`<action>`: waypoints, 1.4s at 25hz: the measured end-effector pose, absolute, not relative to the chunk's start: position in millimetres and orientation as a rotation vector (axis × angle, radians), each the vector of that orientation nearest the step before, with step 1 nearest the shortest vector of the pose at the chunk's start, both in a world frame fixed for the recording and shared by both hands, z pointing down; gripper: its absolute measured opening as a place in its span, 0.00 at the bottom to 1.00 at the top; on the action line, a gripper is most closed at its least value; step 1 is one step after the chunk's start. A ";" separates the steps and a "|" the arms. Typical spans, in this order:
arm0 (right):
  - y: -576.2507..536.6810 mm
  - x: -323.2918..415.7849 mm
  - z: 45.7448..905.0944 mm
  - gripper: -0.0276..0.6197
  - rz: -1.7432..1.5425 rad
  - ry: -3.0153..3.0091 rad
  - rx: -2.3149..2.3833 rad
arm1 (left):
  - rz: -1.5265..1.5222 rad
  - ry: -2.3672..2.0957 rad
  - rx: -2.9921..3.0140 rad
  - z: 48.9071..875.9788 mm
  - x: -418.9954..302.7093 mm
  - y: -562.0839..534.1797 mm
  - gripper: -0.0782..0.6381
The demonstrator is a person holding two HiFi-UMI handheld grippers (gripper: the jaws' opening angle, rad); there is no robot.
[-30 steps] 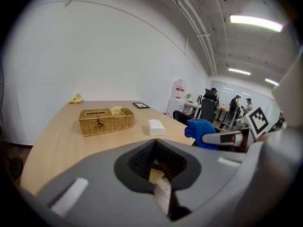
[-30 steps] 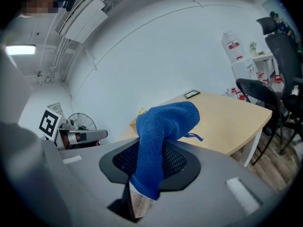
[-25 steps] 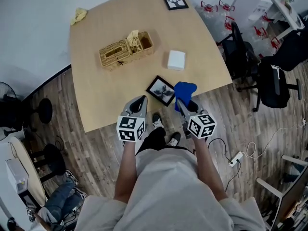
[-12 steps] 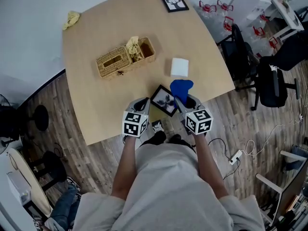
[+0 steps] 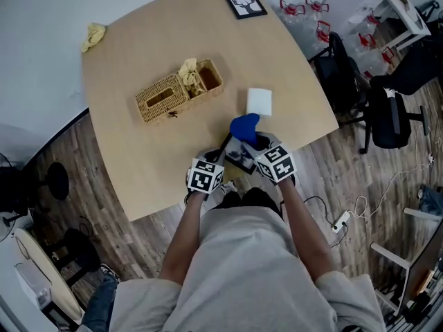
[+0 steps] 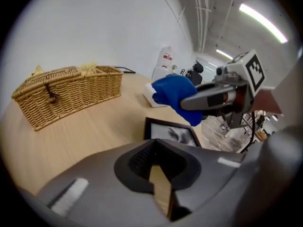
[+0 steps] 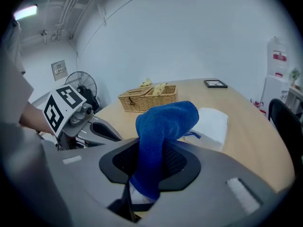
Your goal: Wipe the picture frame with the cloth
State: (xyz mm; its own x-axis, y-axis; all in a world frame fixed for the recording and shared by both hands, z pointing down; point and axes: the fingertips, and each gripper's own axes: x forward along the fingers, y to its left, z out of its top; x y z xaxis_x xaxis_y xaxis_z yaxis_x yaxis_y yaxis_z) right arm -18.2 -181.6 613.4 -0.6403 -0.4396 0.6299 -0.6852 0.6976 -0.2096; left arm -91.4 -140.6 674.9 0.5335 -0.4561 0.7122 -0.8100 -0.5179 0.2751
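Pale wood tabletop with rounded corners fills the middle of the head view, set on a plank floor against a white wall. At its near edge the right gripper has its jaws pressed together on the blue cloth, which rises out of the grip and folds forward in a soft hump beyond the tips. The left gripper sits just beside it, its jaws closed on each other with nothing between them, only a sliver of table showing through the recess behind the tips. Just ahead of the left gripper's tips the picture frame lies flat on the table near the person's edge, black-bordered with a dark print on a pale ground. From the left gripper view the cloth hangs over the frame's far right corner; whether it touches the frame I cannot tell. In the head view both marker cubes cover much of the frame, and the cloth shows at its far side. Just beyond the cloth lies a white packet. Further in, toward the left, stands a wicker basket, a lidded part and an open compartment holding something yellowish. At the table's far left corner sits a crumpled yellow rag, and at the far edge to the right lies a second frame with a deer print. Black office chairs stand on the floor off to the right.
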 end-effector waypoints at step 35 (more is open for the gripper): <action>-188.7 -62.1 686.9 0.20 0.393 -2.028 0.441 | 1.009 -0.939 2.200 688.8 -86.0 -136.9 0.18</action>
State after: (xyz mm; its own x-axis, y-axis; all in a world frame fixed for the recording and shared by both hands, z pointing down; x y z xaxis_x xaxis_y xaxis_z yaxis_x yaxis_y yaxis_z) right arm -62.1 -188.7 686.9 -0.4489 -0.1444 0.8818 -0.4633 0.8815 -0.0915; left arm -86.0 -136.9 688.8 0.4775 -0.3671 0.7983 -0.7700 -0.6124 0.1789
